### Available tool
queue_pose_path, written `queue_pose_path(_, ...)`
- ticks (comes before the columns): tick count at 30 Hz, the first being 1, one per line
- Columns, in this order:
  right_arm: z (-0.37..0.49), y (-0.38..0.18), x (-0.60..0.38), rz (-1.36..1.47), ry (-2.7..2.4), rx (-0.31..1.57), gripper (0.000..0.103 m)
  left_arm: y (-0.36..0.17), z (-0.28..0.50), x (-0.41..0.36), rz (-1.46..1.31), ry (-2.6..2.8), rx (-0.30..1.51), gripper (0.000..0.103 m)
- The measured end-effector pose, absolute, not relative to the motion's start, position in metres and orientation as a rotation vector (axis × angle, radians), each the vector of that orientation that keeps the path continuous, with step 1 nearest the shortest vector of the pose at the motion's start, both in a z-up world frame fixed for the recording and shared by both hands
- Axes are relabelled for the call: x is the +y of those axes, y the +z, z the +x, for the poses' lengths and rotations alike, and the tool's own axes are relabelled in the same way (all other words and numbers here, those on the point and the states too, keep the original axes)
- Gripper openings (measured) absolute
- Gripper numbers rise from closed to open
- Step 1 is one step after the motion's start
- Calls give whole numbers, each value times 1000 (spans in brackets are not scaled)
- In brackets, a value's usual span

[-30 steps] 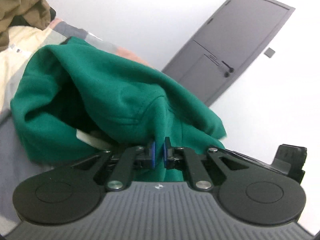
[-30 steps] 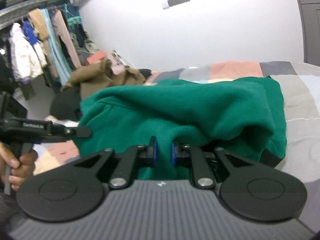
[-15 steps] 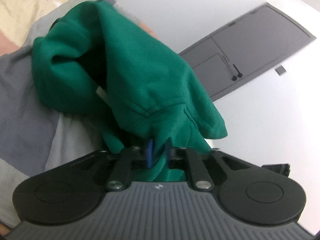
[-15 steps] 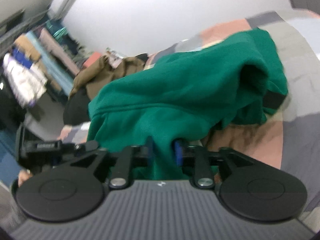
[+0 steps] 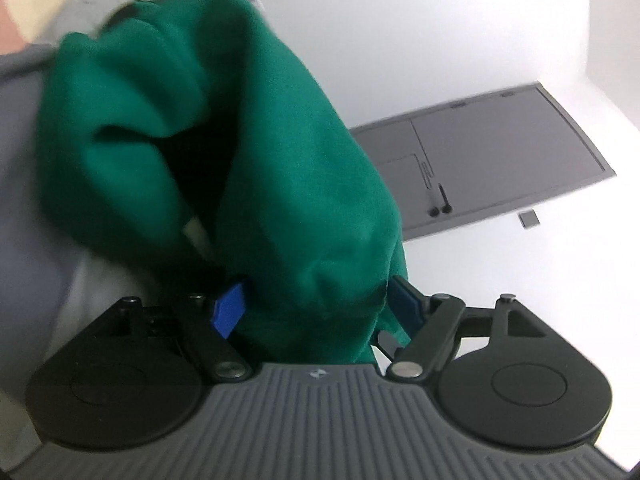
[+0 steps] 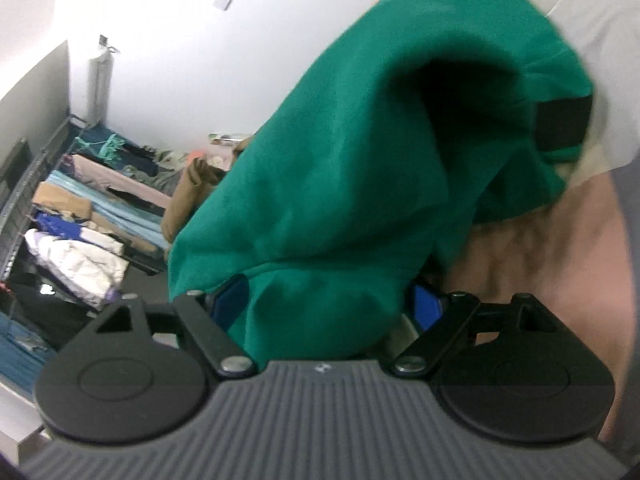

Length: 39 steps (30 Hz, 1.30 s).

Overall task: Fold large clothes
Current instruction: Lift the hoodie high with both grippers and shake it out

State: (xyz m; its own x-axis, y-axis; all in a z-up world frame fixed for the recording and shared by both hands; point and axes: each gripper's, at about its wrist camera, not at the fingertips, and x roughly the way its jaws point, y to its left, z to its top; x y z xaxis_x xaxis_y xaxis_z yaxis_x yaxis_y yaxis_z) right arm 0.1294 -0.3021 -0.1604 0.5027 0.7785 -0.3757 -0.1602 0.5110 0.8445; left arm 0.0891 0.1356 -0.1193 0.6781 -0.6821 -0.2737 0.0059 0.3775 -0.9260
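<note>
The left claw (image 5: 318, 306) is opening, its blue pads (image 5: 229, 312) spread wide with the green sweater (image 5: 248, 152) bunched loosely between them. The sweater lies in a soft heap on the bed (image 5: 36, 216). The right claw (image 6: 329, 300) is opening too, with green cloth between its pads. A clothes rack (image 6: 80, 216) stands behind.

No text, label, brand or number can be read anywhere.

Left claw (image 5: 316, 308) is opening, its blue pads (image 5: 229, 311) spread, green sweatshirt (image 5: 224, 152) bunched between them over the grey bedspread (image 5: 28, 208); grey door (image 5: 492, 160) behind.
</note>
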Motion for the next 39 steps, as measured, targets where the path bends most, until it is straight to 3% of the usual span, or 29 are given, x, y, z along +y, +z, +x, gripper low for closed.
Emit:
queue_pose_path(5,131,-157,-296,896,759,775,85,-123,108,122,-1053,-514,731,78)
queue_pose_path(8,127,-145,-284,799,756,707,71,-122,114,113,-984,-510,728,74)
queue_pose_path(9,127,-143,-279,749,742,703,66,-121,113,111,-961,-500,724,67)
queue_pose_path(10,127,-143,-273,699,725,711,51,-120,112,109,-944,-485,723,61)
queue_pose_path(11,127,-144,-267,659,705,722,36,-119,114,108,-932,-474,723,44)
queue_pose_path(12,125,-145,-262,623,683,728,31,-118,112,107,-924,-470,720,28)
queue_pose_path(14,122,-139,-257,563,663,717,22,-112,103,107,-922,-468,691,21)
queue_pose_path(21,74,-61,-256,389,706,495,17,-48,52,115,-842,-496,520,16)
queue_pose_path(29,43,74,-253,205,697,280,16,94,16,103,-746,-484,311,16)
queue_pose_path(39,33,192,-252,202,700,95,16,249,-5,91,-595,-469,153,16)
